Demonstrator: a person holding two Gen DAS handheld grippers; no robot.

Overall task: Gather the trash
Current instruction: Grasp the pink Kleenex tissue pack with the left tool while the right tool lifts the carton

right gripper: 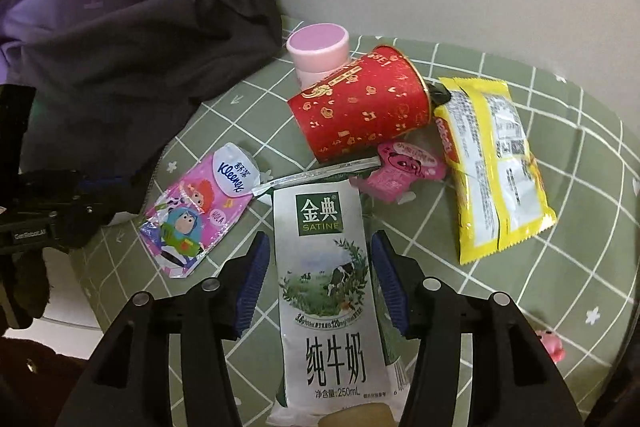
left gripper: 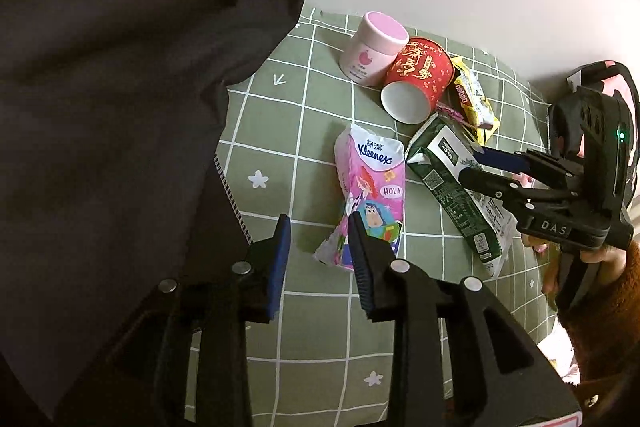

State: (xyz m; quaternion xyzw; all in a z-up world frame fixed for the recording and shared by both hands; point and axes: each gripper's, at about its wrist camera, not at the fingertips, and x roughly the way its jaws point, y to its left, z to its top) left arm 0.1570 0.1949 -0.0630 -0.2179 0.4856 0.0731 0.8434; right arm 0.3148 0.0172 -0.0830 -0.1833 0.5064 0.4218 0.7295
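A flattened milk carton [right gripper: 326,291] lies on the green checked cloth, between the open jaws of my right gripper [right gripper: 320,247]; the pads do not touch it. It also shows in the left wrist view [left gripper: 452,183]. A pink Kleenex tissue pack [left gripper: 370,195] lies just ahead of my open, empty left gripper [left gripper: 320,231], whose right finger overlaps its near end. A red paper cup [right gripper: 360,111] lies on its side, with a yellow snack wrapper [right gripper: 492,163] and a small pink wrapper [right gripper: 404,171] beside it.
A pink-lidded jar [right gripper: 318,49] stands behind the cup. Dark clothing [right gripper: 120,27] is heaped at the left of the green cloth [right gripper: 580,227]. A white wall runs behind. A small pink figure [right gripper: 550,341] sits near the front right.
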